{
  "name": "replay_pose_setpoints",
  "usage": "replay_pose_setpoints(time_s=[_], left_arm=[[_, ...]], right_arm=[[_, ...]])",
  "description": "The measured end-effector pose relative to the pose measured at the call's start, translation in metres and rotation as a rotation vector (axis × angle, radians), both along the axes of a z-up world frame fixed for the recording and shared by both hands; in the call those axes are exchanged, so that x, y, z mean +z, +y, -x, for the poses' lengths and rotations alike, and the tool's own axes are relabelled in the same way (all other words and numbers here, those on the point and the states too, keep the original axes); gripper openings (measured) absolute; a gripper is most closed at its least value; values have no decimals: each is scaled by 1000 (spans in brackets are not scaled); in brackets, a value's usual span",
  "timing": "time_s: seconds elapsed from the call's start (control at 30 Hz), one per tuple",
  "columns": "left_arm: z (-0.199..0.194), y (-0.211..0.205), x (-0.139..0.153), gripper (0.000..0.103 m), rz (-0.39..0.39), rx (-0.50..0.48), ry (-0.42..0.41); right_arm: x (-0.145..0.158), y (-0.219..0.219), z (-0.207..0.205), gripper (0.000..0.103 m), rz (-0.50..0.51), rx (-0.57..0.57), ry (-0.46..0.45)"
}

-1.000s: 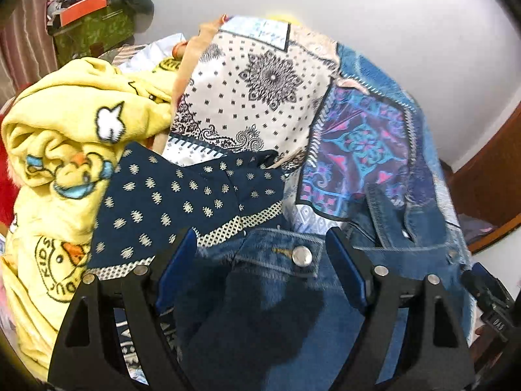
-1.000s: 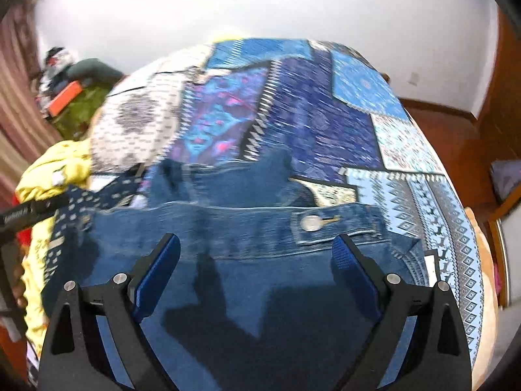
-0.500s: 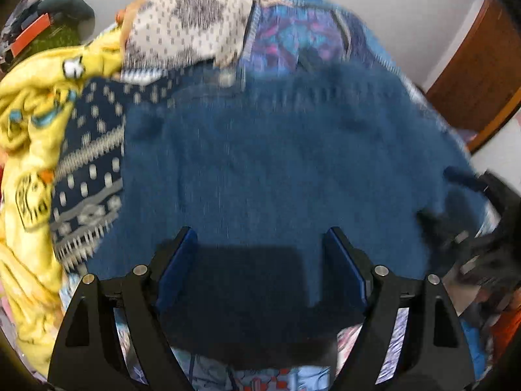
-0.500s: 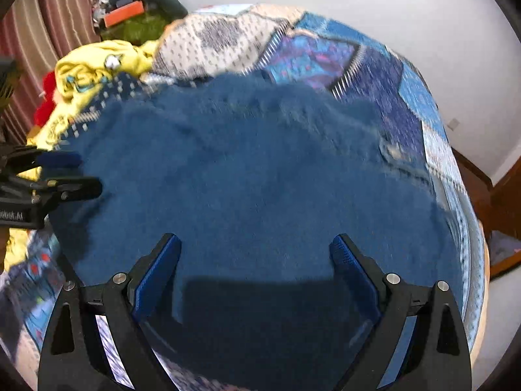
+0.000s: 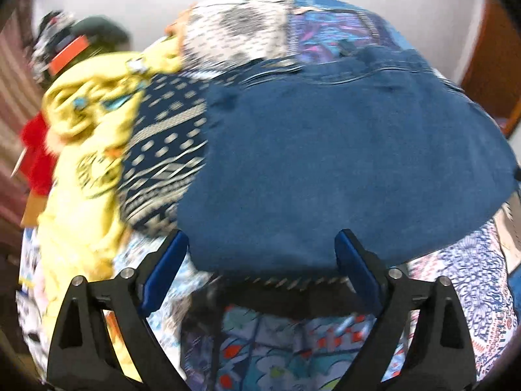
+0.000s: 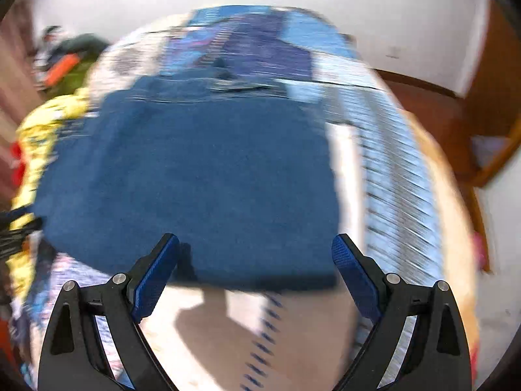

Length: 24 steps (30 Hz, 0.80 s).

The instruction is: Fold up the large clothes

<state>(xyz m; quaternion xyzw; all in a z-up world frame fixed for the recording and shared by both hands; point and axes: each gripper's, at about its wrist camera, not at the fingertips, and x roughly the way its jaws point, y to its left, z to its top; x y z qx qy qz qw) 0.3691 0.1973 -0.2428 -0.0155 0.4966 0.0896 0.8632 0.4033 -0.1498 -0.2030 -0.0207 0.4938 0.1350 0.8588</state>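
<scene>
A folded blue denim garment (image 5: 325, 150) lies flat on the patterned bedspread (image 5: 293, 342); it also shows in the right wrist view (image 6: 195, 169). My left gripper (image 5: 262, 257) is open and empty, just above the garment's near edge. My right gripper (image 6: 255, 260) is open and empty, over the garment's near edge. Both views are blurred by motion.
A yellow cartoon-print blanket (image 5: 84, 150) and a navy dotted cloth (image 5: 162, 143) lie left of the denim. A red item (image 5: 35, 159) sits at the far left. The bed's right edge (image 6: 456, 228) drops to a wooden floor. A white wall stands behind.
Both grippers have pulled back toward the near side of the bed. The denim, seen close with its waistband button a second ago, now lies flat ahead of both open grippers.
</scene>
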Motion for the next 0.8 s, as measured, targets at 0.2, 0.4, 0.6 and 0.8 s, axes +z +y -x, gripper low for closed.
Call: replay_pose_setpoints(time_s=[0.2, 0.4, 0.6, 0.8], left_arm=[[34, 51, 2, 93, 115, 225, 33], [71, 81, 5, 93, 459, 377, -81], [59, 63, -5, 93, 718, 346, -136], [29, 48, -42, 92, 822, 367, -79]], right_arm=[[-5, -38, 11, 94, -38, -82, 81], [39, -33, 21, 94, -60, -60, -29], [54, 5, 16, 95, -102, 10, -91], [26, 46, 6, 95, -131, 76, -24]])
